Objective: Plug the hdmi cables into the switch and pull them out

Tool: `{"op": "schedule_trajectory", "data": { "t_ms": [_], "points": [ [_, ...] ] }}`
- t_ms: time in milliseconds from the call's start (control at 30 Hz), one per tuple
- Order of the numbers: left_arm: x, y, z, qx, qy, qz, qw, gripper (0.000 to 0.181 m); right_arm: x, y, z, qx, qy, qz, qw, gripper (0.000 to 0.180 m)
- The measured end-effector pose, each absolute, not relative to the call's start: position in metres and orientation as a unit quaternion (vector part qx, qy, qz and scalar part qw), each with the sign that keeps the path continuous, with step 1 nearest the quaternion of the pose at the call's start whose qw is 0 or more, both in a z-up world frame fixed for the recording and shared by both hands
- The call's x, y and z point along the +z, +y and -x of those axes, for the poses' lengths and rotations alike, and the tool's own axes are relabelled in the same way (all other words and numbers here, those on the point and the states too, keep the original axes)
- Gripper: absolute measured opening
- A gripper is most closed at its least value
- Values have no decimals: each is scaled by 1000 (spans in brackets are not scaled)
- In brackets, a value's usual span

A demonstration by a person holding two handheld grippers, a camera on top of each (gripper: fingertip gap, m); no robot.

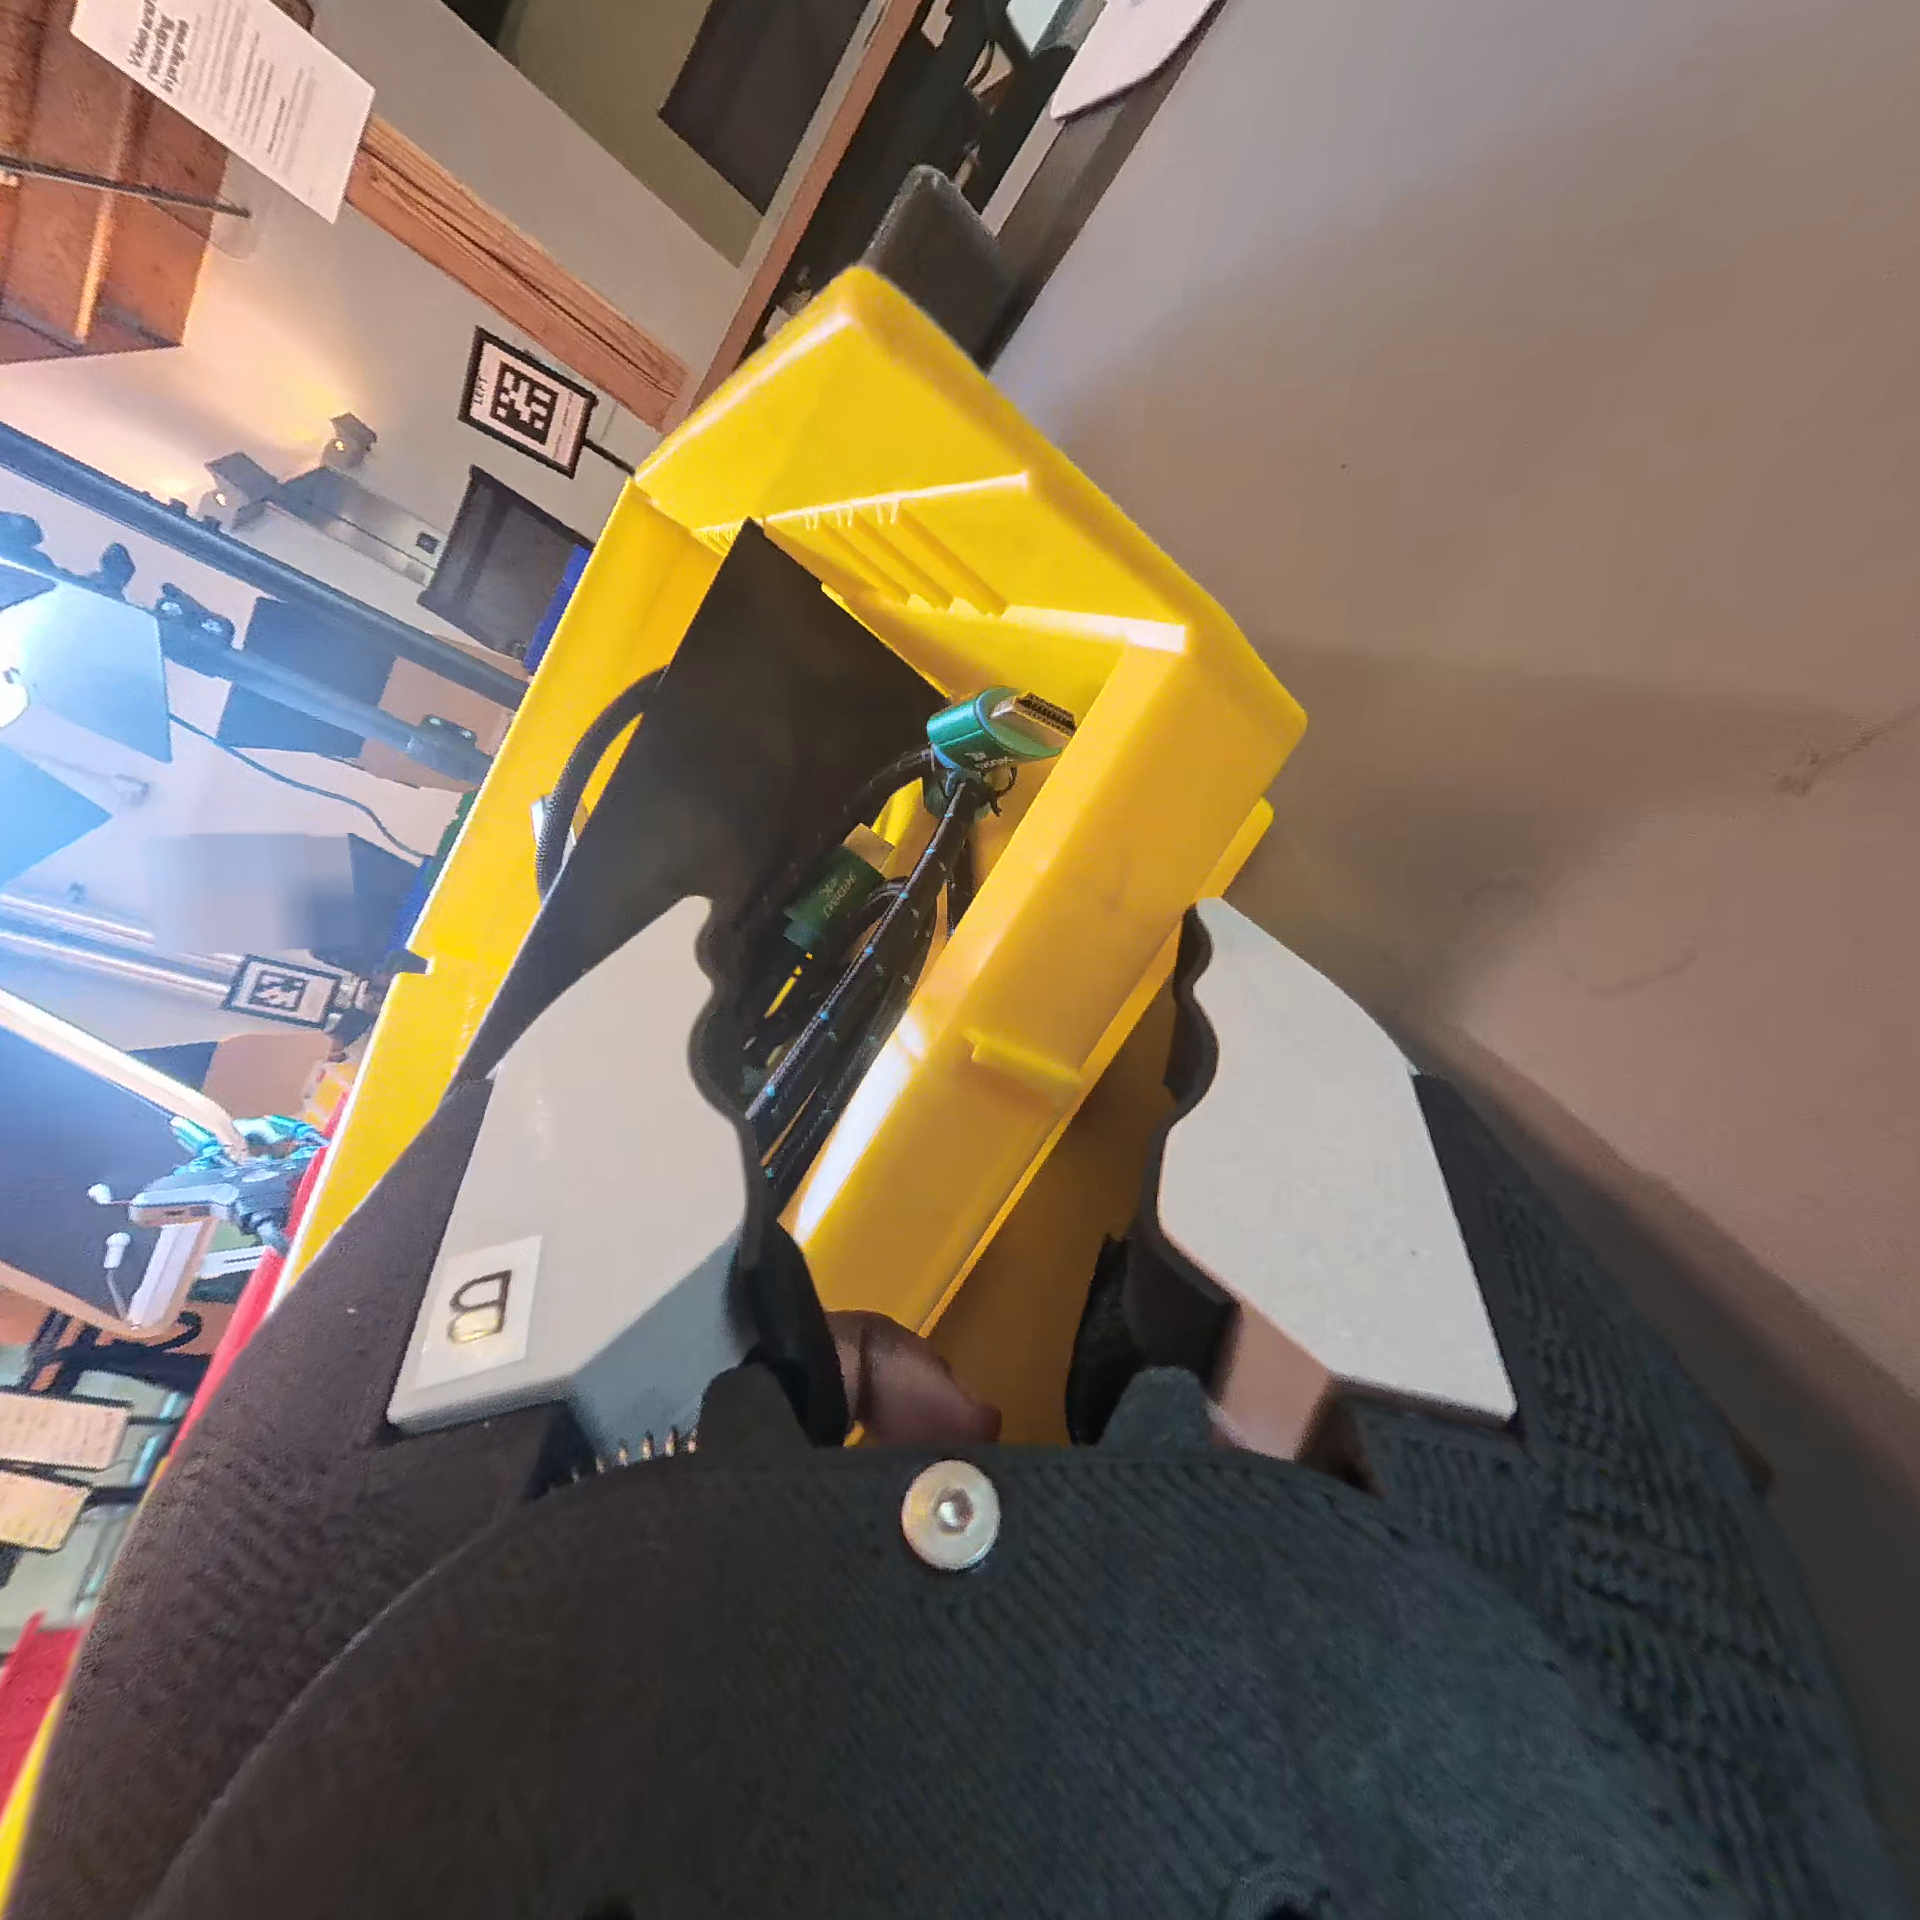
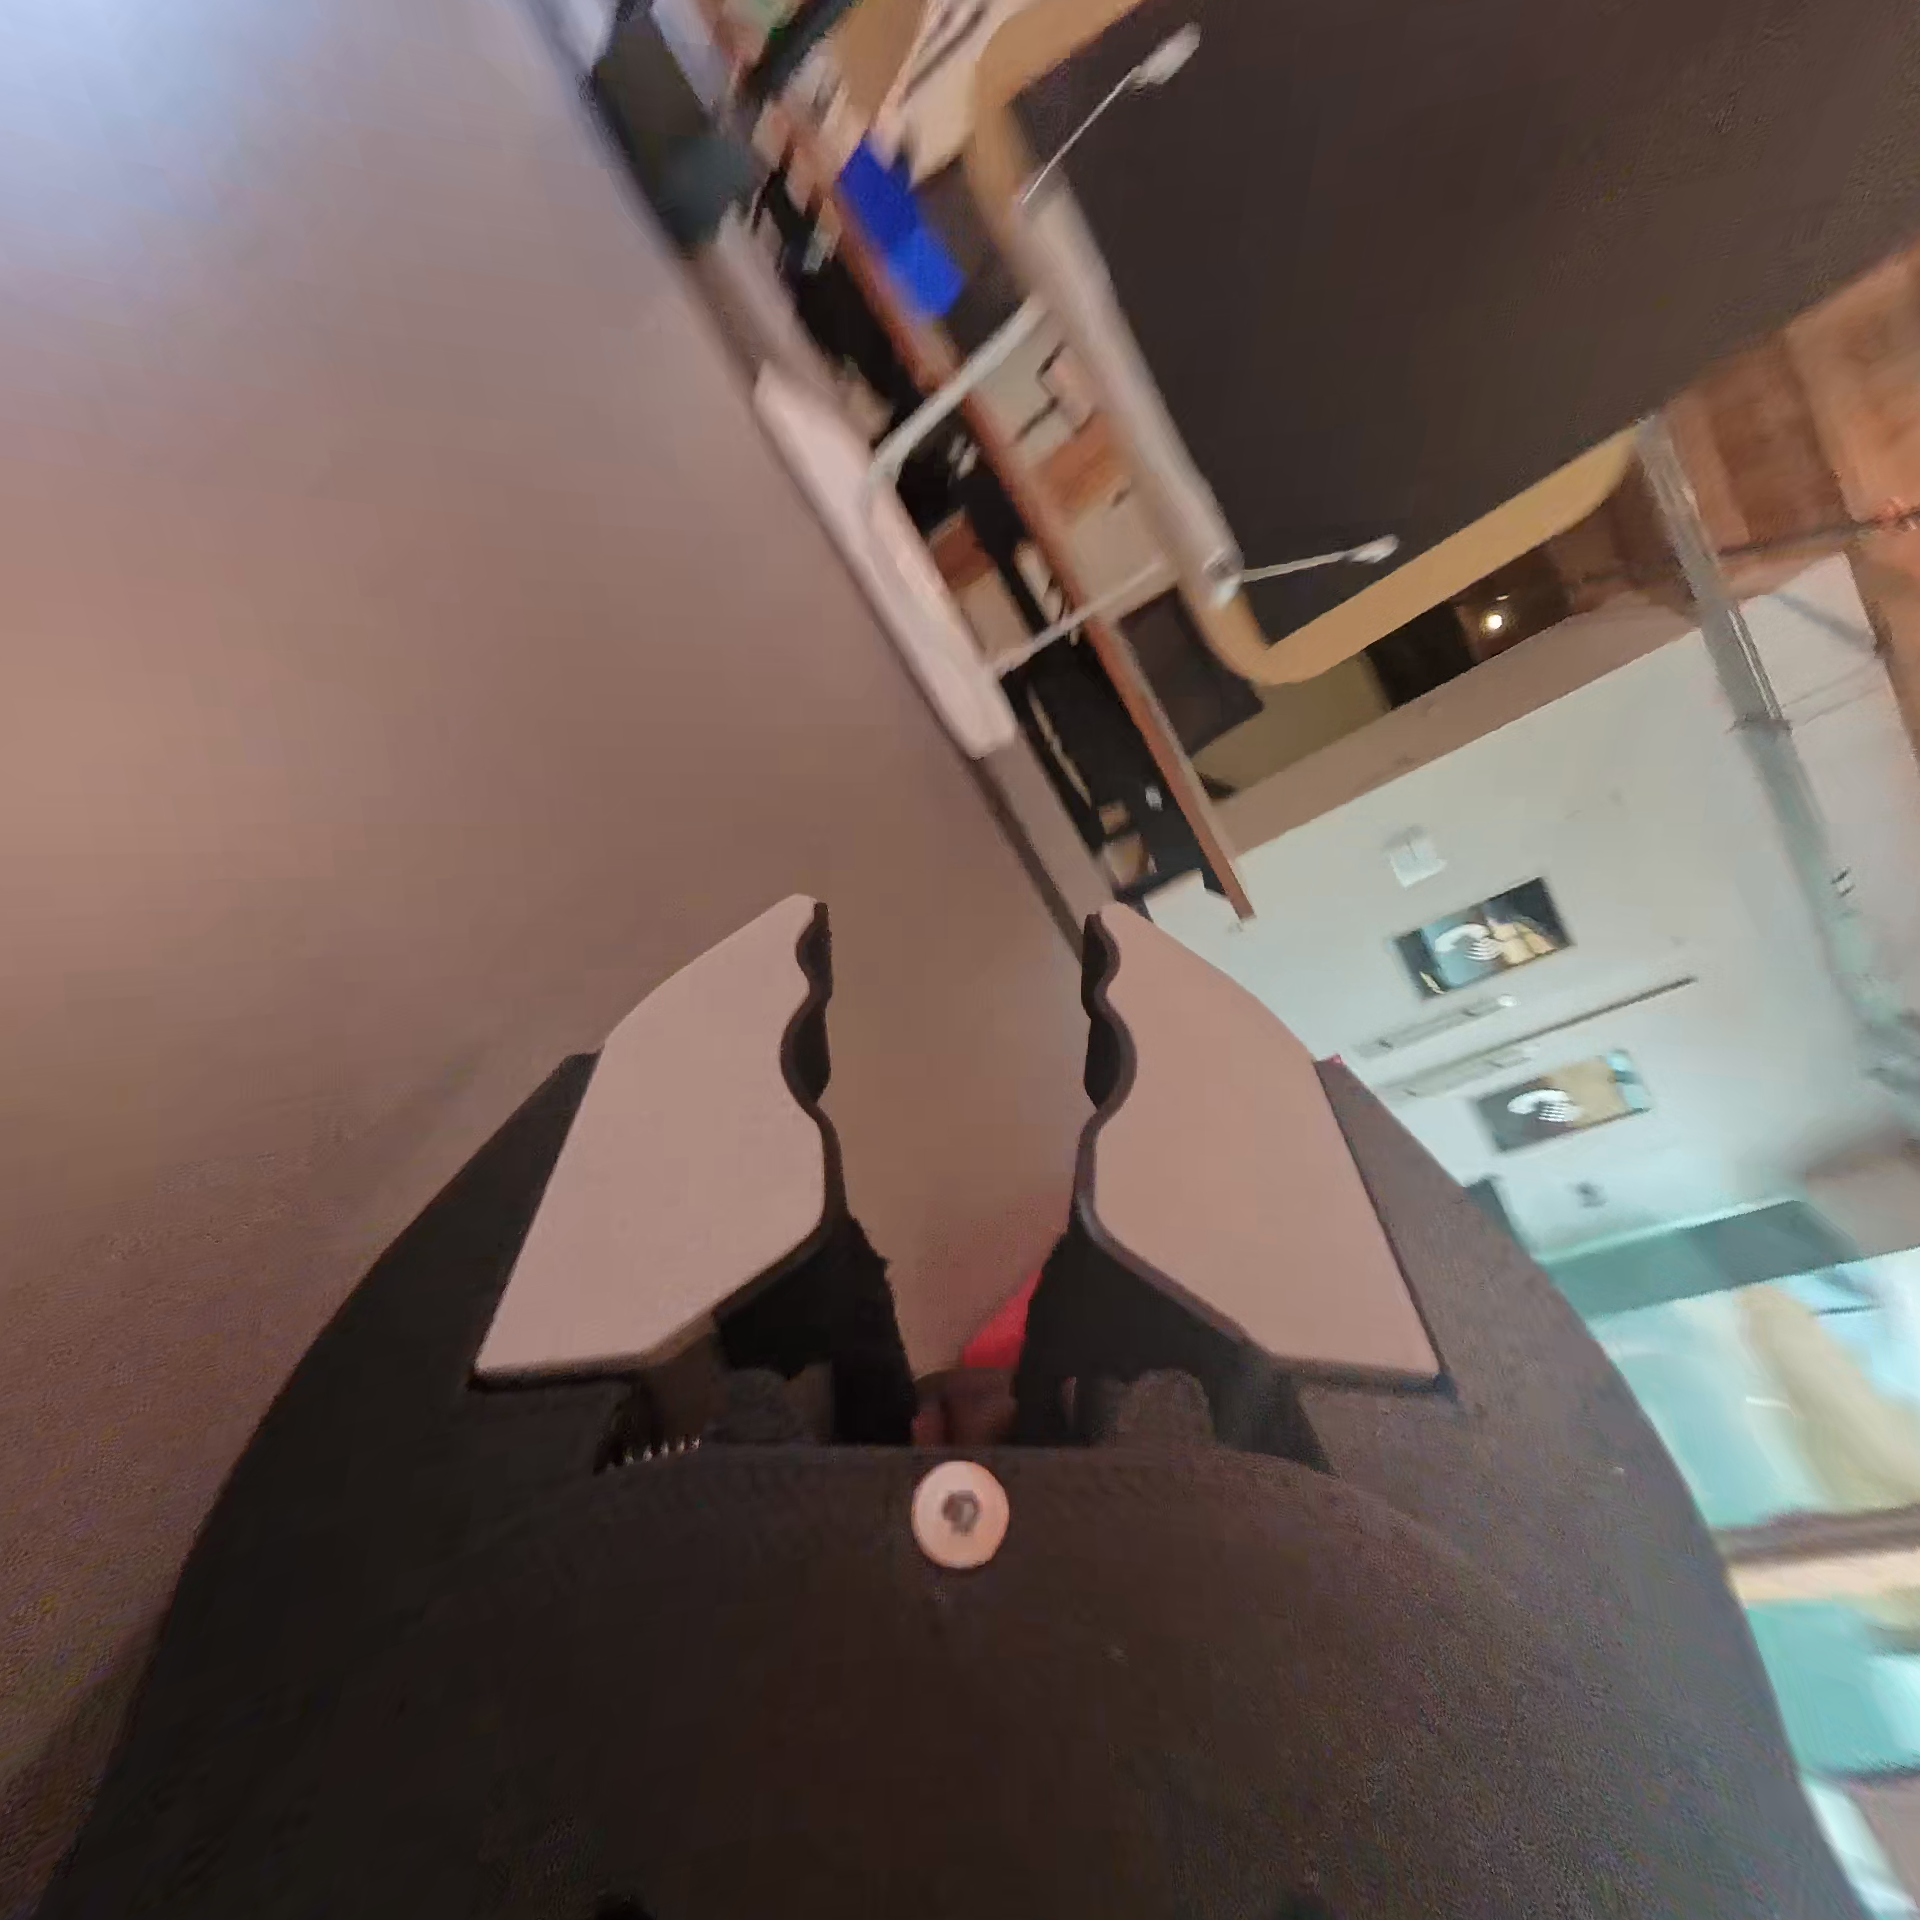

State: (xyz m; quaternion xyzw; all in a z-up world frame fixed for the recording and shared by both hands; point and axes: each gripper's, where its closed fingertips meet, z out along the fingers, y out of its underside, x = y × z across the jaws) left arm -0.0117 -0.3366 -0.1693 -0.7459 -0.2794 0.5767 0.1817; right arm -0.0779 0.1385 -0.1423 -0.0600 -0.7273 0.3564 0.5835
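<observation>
The left tongs (image 1: pixel 940 1049) are spread wide around the near wall of a yellow bin (image 1: pixel 1049 582), one finger inside the bin and the other outside it, so the wall stands between them; if the pads press the plastic or only stand beside it, I cannot tell. I think the bin is held or steadied like this so that its content can be reached. Inside it lie the hdmi cables (image 1: pixel 831 1049), a bundle of black braided cord with blue specks, and two plugs show: one with a teal shell (image 1: pixel 987 727) pointing up toward the far corner of the bin, and one with a darker green shell (image 1: pixel 836 888) lower down, half hidden among the cords. A flat black thing (image 1: pixel 769 727) leans against the left inner wall; it may be the switch, but I cannot be sure. The bin stands on the grey table (image 1: pixel 1507 520), near its far edge. More to the right, the right tongs (image 2: pixel 956 971) are partly spread and hold nothing; they hang over a bare part of the same table (image 2: pixel 364 623), and their picture is blurred, so they are probably in motion. No plug is in any port that I can see, so the plugging is not yet done.
</observation>
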Motion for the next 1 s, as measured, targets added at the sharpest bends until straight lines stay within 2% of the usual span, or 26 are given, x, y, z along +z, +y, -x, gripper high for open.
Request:
{"op": "schedule_trajectory", "data": {
  "t_ms": [100,333,433,533,667,700,800,900,1000],
  "points": [
    [-170,-328,14,577,-278,748,174,80,-167,151,87,260,-761,51,592,50],
    [-169,-313,7,588,-191,780,100,83,-178,170,101,261,-777,117,561,49],
    [-169,-316,0,587,-163,782,131,81,-184,175,105,239,-785,124,558,47],
    [-174,-325,0,571,-200,775,183,74,-185,182,108,235,-782,141,559,47],
    [-173,-332,10,589,-199,771,135,72,-187,185,109,230,-785,151,554,44],
    [-173,-331,11,593,-191,772,129,67,-187,185,109,231,-785,154,553,44],
    [-175,-334,9,591,-196,769,144,63,-186,186,109,228,-782,162,557,48],
    [-175,-337,8,588,-213,765,153,65,-178,176,100,259,-773,162,556,55],
    [-175,-340,7,590,-231,756,166,68,-158,151,93,351,-741,167,547,56]
  ]
}}
